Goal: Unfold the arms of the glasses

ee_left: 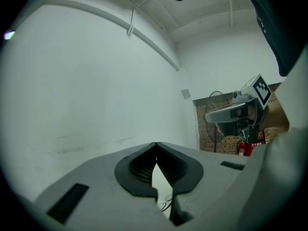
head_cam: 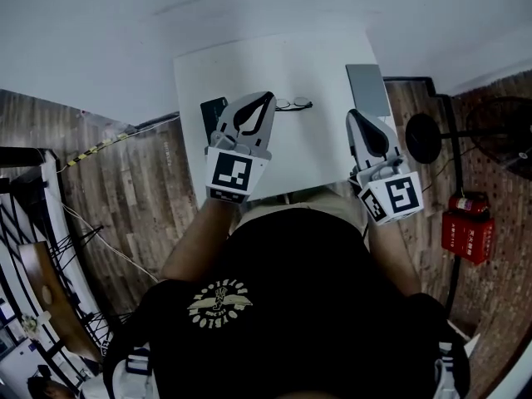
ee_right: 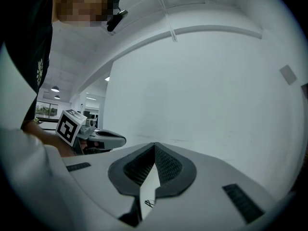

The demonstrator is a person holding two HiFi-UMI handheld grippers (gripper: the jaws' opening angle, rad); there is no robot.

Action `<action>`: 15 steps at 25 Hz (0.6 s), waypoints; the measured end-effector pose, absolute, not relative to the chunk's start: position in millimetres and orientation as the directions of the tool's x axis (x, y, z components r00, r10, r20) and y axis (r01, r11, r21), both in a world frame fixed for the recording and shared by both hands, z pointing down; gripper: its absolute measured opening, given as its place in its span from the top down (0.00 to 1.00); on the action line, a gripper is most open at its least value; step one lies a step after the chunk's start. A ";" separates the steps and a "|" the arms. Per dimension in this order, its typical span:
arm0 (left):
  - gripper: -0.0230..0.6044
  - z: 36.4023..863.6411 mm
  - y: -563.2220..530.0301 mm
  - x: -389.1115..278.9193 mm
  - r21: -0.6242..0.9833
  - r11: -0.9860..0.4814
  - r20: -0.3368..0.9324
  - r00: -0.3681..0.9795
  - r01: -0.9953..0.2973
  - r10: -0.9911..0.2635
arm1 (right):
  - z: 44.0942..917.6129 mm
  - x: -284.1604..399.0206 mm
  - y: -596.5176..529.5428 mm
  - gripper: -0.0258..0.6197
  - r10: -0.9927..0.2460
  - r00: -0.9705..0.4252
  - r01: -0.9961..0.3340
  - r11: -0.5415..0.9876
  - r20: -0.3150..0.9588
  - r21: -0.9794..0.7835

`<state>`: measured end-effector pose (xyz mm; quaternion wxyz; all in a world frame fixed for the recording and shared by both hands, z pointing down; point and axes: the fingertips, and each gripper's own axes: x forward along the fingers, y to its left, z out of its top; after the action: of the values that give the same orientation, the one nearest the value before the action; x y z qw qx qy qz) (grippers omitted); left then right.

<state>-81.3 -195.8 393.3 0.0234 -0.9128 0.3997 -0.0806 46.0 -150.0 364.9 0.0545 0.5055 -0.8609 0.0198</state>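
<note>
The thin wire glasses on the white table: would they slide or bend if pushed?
The thin dark wire-framed glasses look light, so a nudge would probably slide them across the smooth white table. Their slender frame likely bends easily.

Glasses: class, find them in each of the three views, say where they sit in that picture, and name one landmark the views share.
Head view: glasses at upper centre, lying on the white table.
Left gripper view: thin wire lines, low in the slit between the jaws.
Right gripper view: a tiny dark shape, low in the slit between the jaws, probably the glasses.
Shared landmark: the white table beneath them.
</note>
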 end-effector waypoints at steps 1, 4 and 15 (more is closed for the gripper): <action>0.95 396.3 -196.6 -78.5 -0.112 -0.684 0.142 0.669 -0.721 -0.729 | 365.4 48.9 -150.4 0.96 -0.871 -0.479 -0.875 0.483 0.113 0.018; 0.95 403.4 -200.0 -70.4 -0.132 -0.692 0.184 0.668 -0.710 -0.721 | 367.4 57.7 -154.1 0.96 -0.876 -0.470 -0.881 0.473 0.113 0.006; 0.95 404.0 -226.5 -64.2 -0.133 -0.634 0.180 0.610 -0.762 -0.771 | 370.7 62.7 -201.1 0.96 -0.825 -0.559 -0.829 0.559 0.080 -0.028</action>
<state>-64.2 -226.5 404.0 0.0214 -0.8970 0.4274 -0.1106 62.7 -201.1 370.7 0.0290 0.4686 -0.8824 0.0312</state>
